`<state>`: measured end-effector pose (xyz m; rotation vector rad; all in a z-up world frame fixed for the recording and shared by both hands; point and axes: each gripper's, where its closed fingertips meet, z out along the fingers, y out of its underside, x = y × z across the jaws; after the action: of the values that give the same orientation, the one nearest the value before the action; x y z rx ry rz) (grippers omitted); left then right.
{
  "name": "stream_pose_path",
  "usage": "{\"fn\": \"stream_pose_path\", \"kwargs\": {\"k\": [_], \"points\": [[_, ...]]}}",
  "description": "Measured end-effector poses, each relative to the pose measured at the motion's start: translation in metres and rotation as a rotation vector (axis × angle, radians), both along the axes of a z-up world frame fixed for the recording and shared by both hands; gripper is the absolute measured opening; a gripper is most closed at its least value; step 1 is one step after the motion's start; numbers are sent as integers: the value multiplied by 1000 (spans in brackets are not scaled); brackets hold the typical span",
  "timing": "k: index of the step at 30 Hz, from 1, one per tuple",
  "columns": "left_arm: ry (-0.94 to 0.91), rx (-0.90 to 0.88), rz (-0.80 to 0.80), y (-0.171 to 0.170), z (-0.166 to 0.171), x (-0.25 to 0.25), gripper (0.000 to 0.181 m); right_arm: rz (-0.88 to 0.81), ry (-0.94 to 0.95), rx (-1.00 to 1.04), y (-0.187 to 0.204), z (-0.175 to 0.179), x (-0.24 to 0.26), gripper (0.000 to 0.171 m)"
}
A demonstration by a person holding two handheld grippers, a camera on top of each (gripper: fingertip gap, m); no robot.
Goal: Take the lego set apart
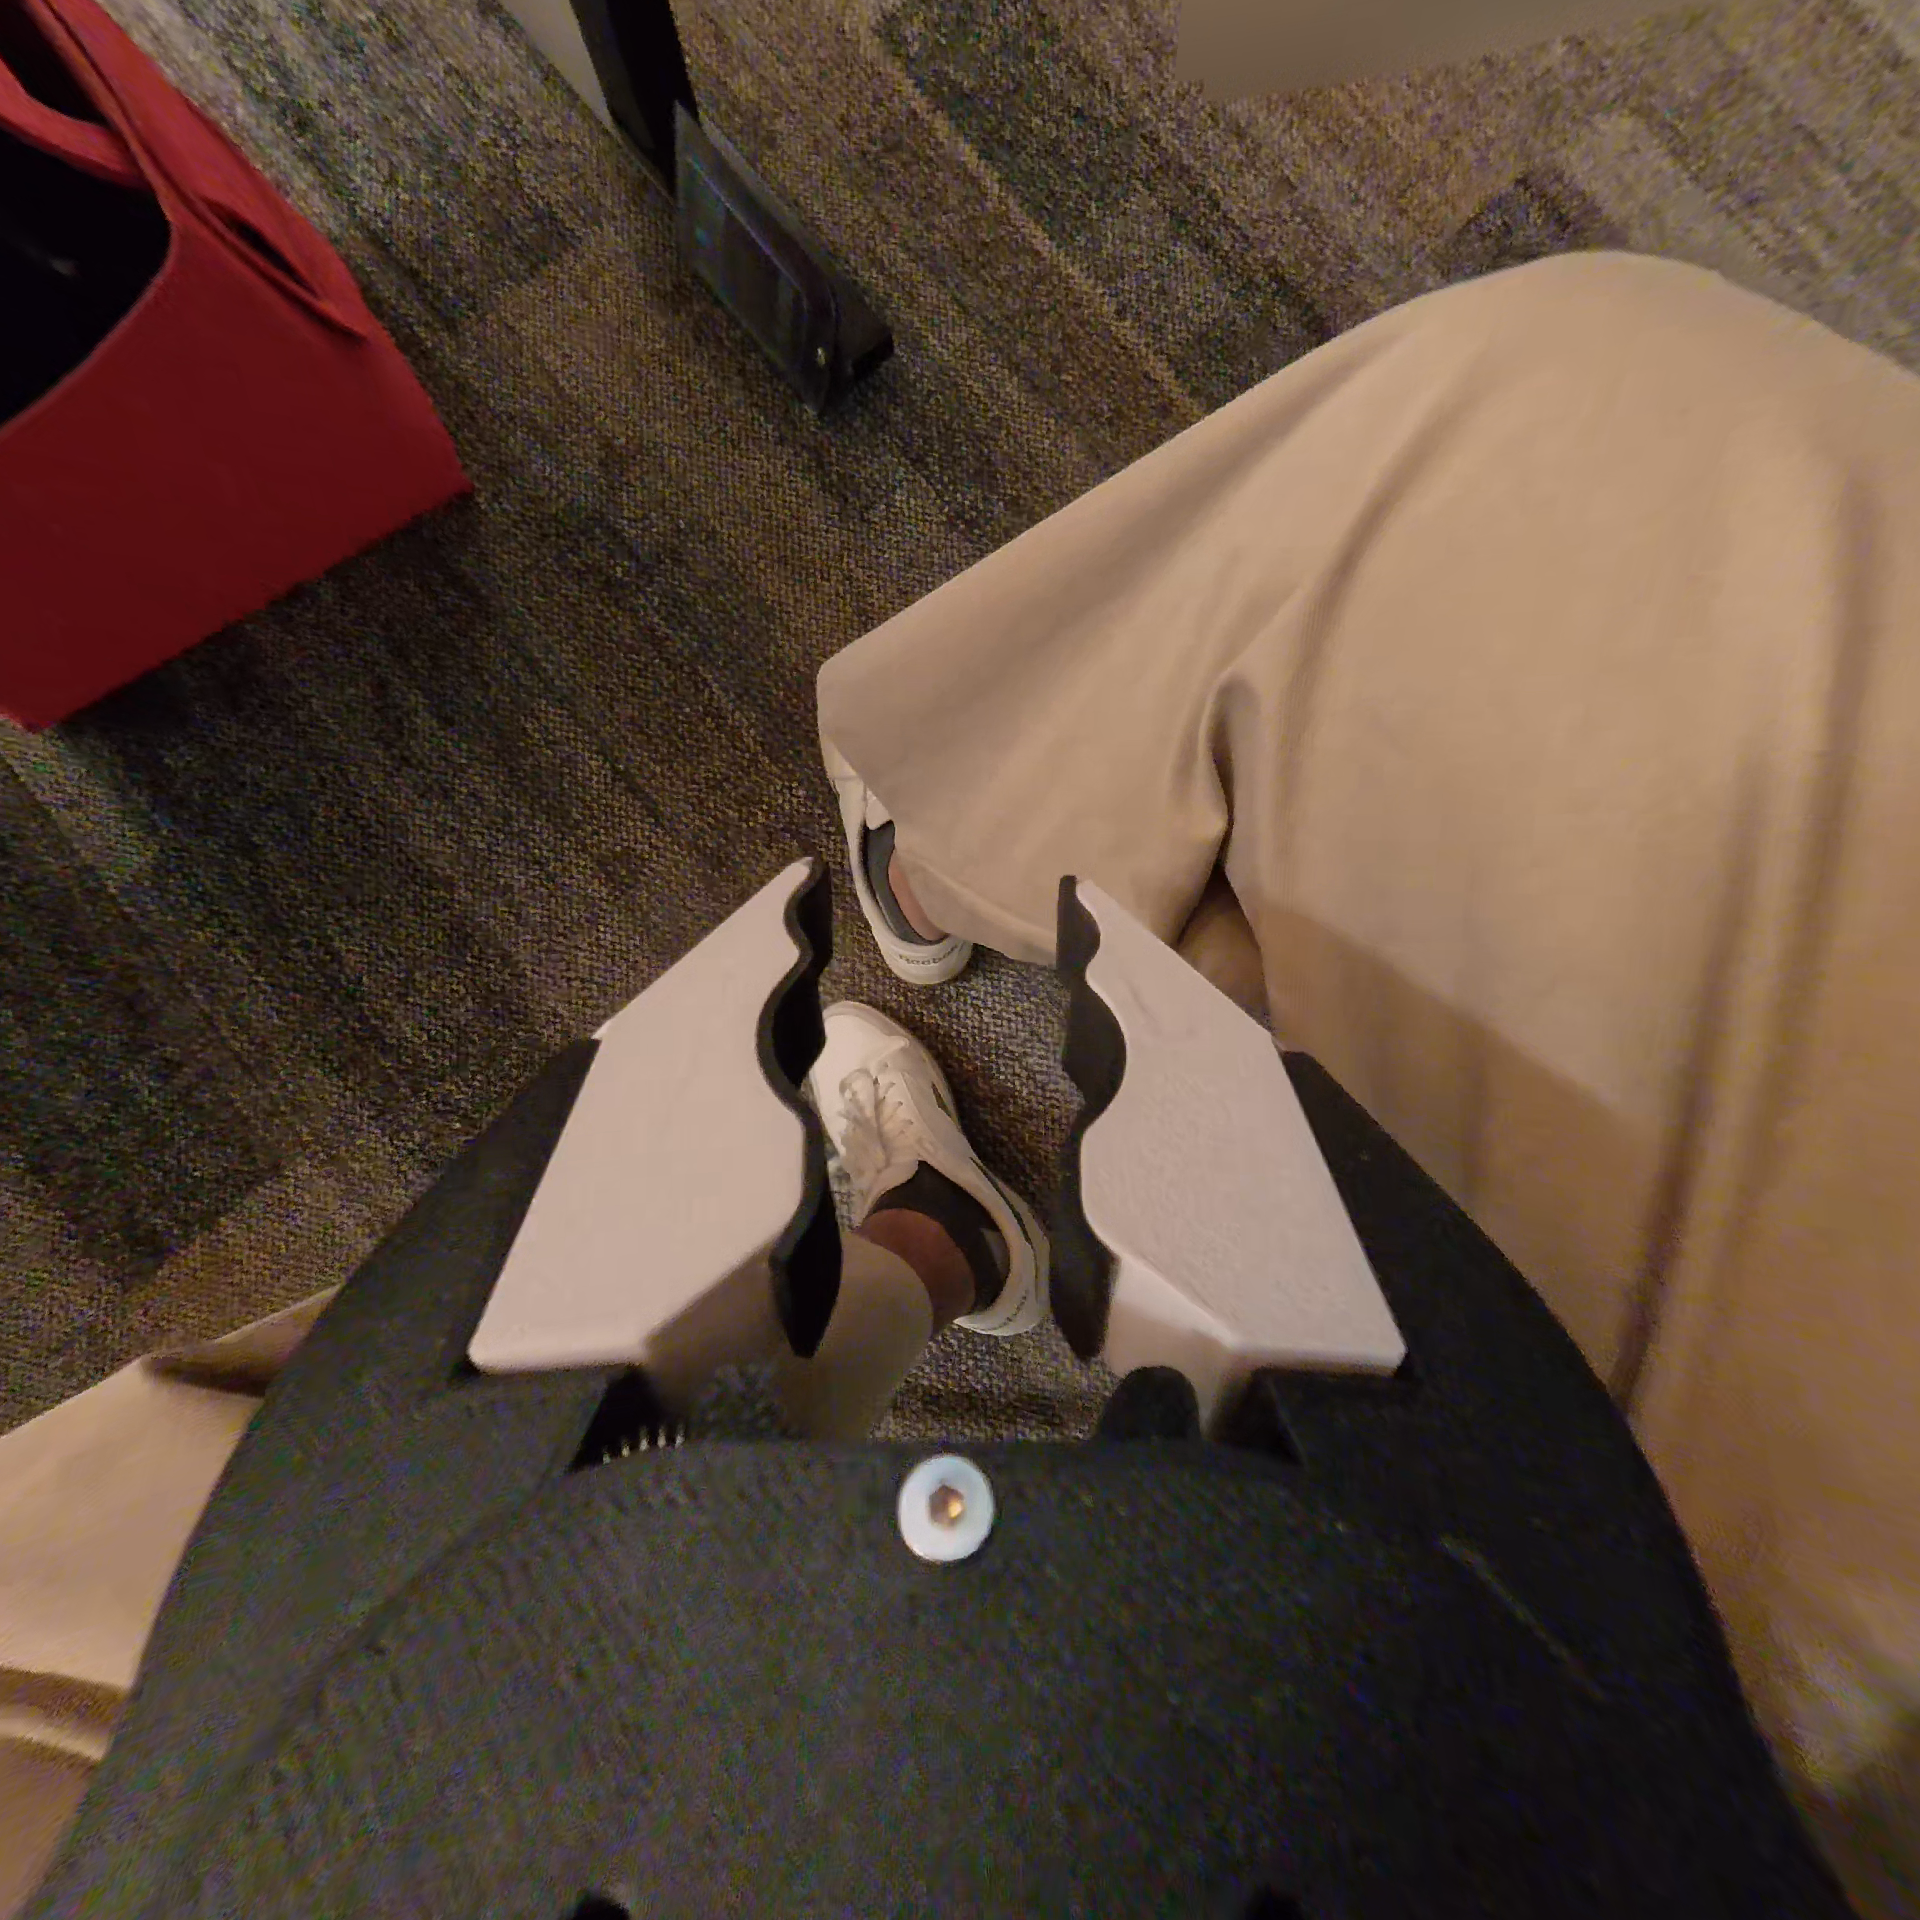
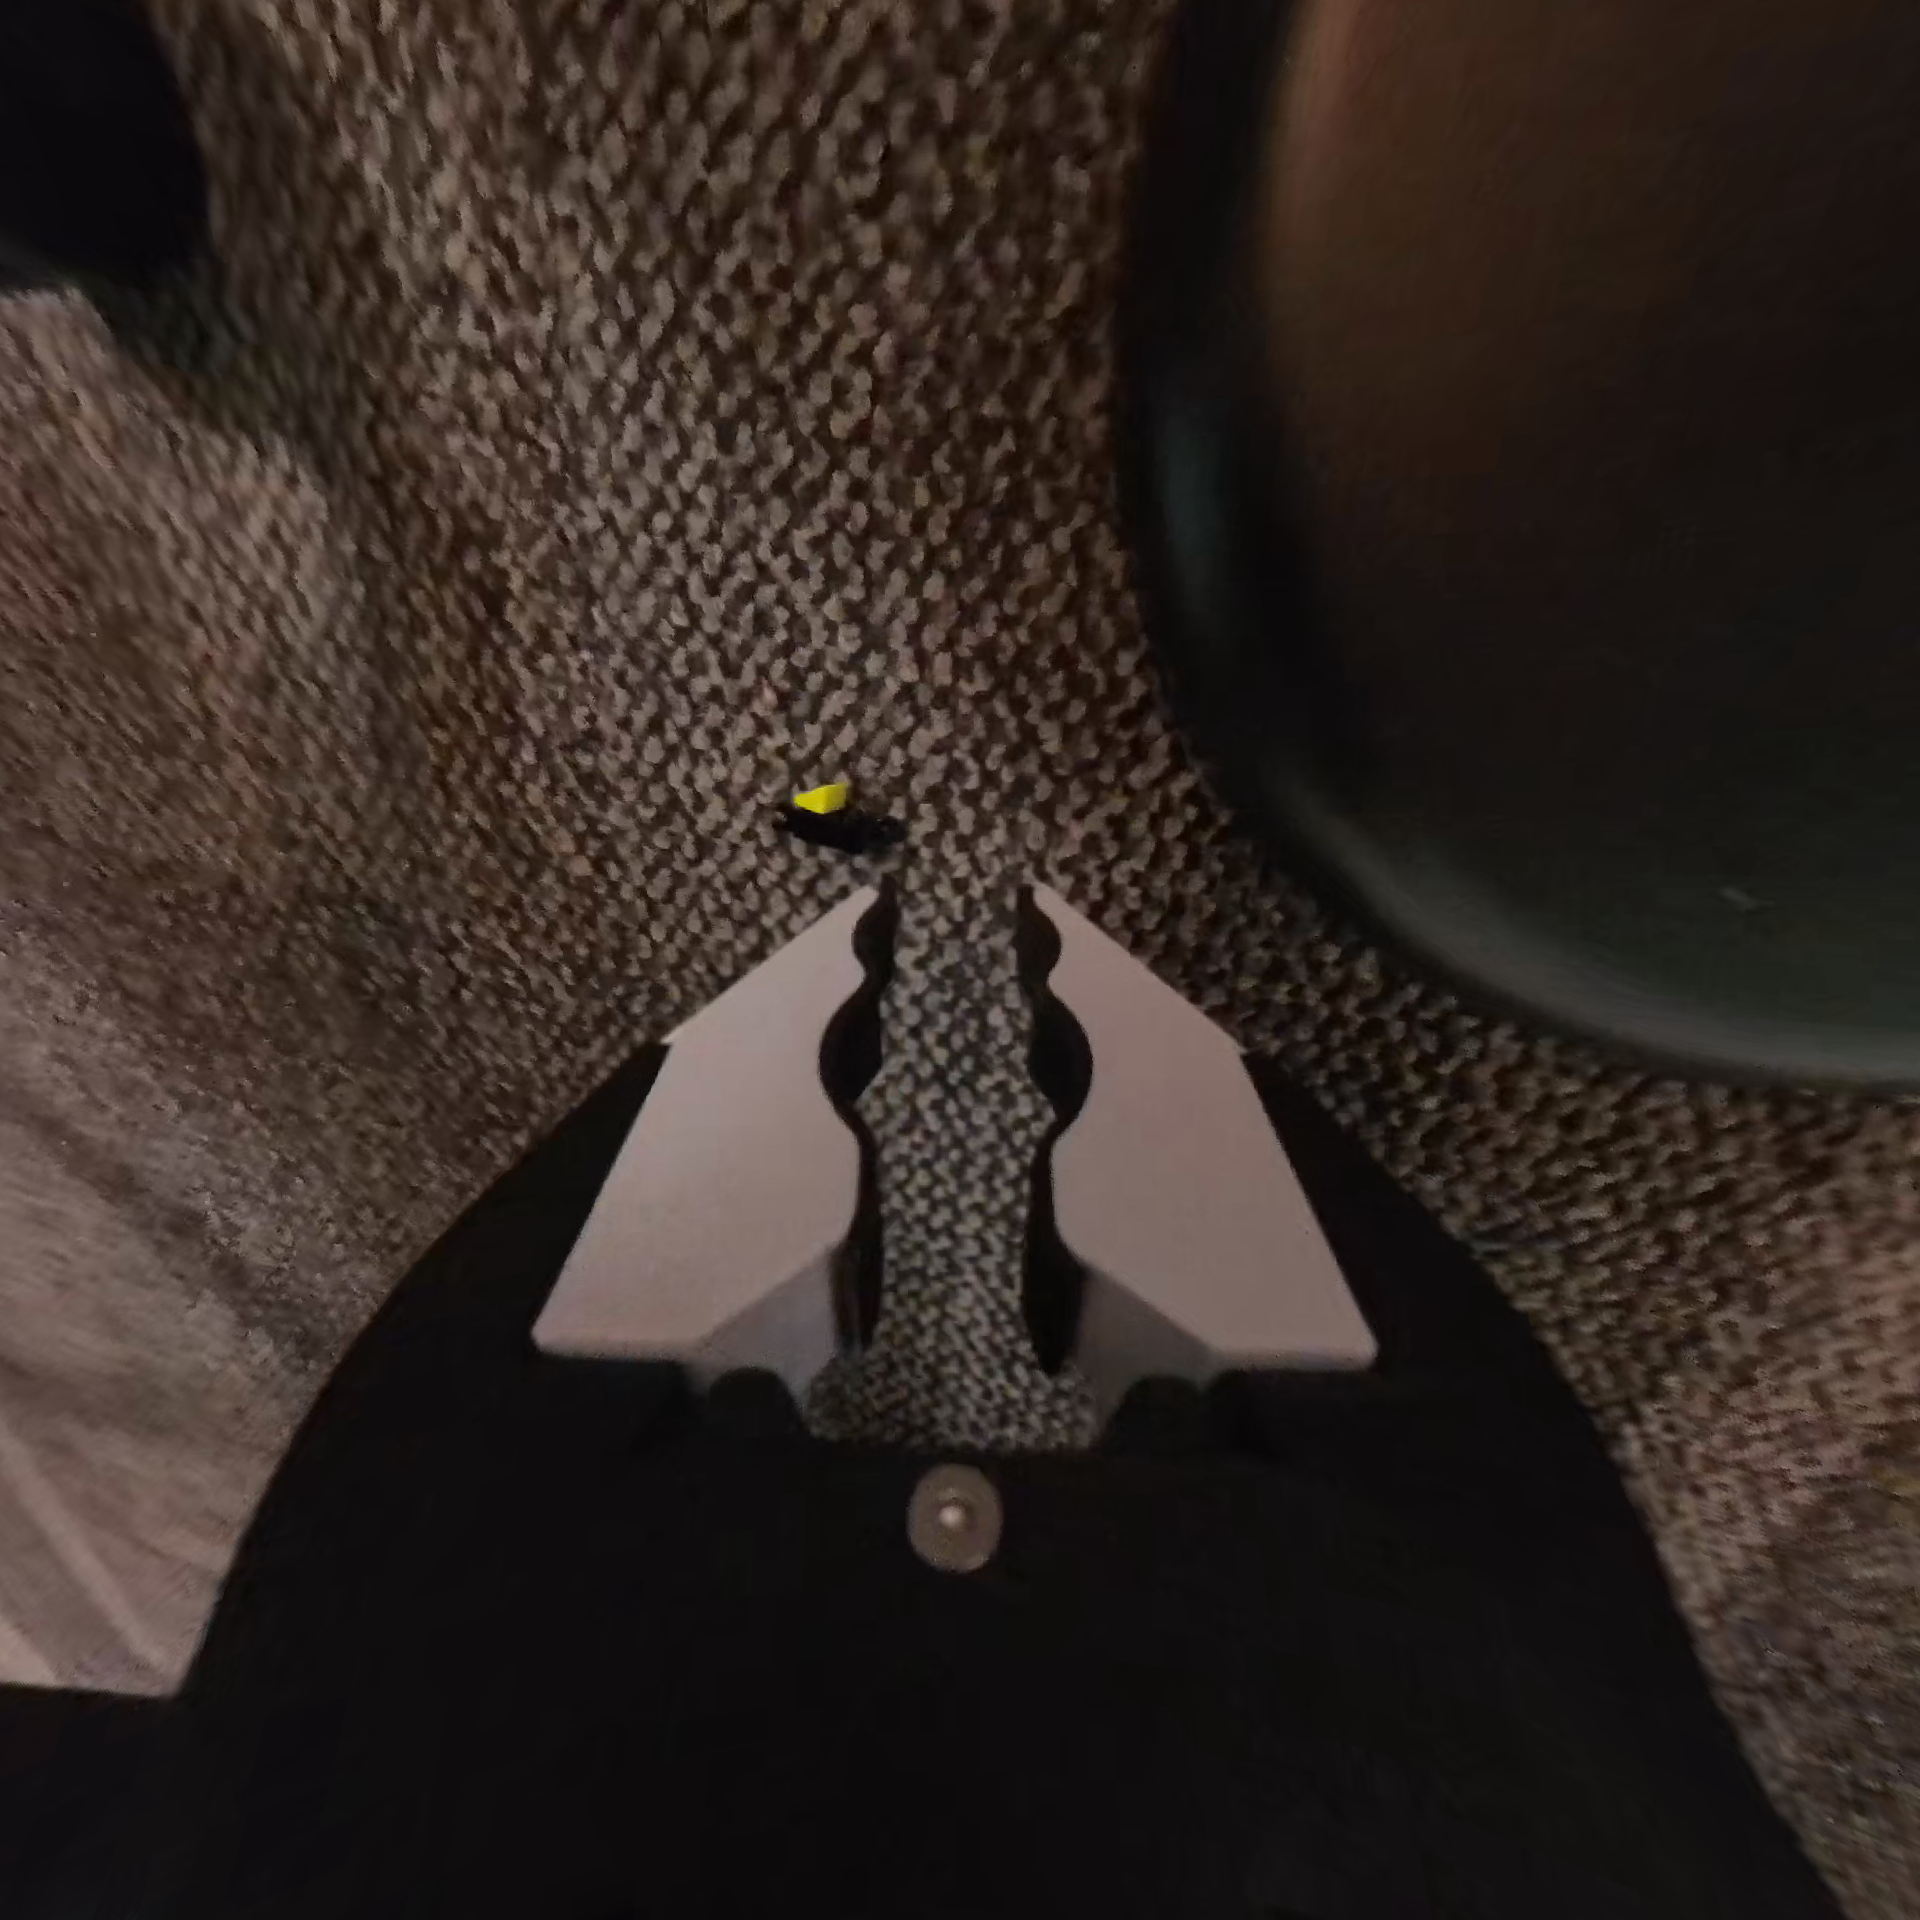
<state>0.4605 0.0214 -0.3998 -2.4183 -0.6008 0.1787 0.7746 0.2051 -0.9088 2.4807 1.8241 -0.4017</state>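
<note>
In the right wrist view a small lego piece, black with a yellow part on top, lies on the carpet. My right gripper hovers close above the carpet just short of the piece. Its jaws are narrowly open and only carpet shows between the pads. In the left wrist view my left gripper is held up over the floor with its jaws open and nothing between them. No lego shows in that view.
A person's beige trouser leg and white shoes are below the left gripper. A red box and a black stand sit on the carpet. A dark round object stands right of the right gripper.
</note>
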Motion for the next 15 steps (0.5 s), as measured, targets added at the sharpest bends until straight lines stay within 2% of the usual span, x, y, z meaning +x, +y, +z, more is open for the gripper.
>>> {"fn": "stream_pose_path", "kwargs": {"k": [5, 10, 15], "points": [[-11, -7, -7, 1, -3, 2, 41, 52, 1, 6, -15, -5, -4, 35], [-23, -19, -4, 0, -7, 1, 41, 194, -29, 21, -23, -15, -10, 33], [-94, -24, 18, -2, -14, 7, 41, 507, -89, 93, -29, -26, -8, 28]]}}
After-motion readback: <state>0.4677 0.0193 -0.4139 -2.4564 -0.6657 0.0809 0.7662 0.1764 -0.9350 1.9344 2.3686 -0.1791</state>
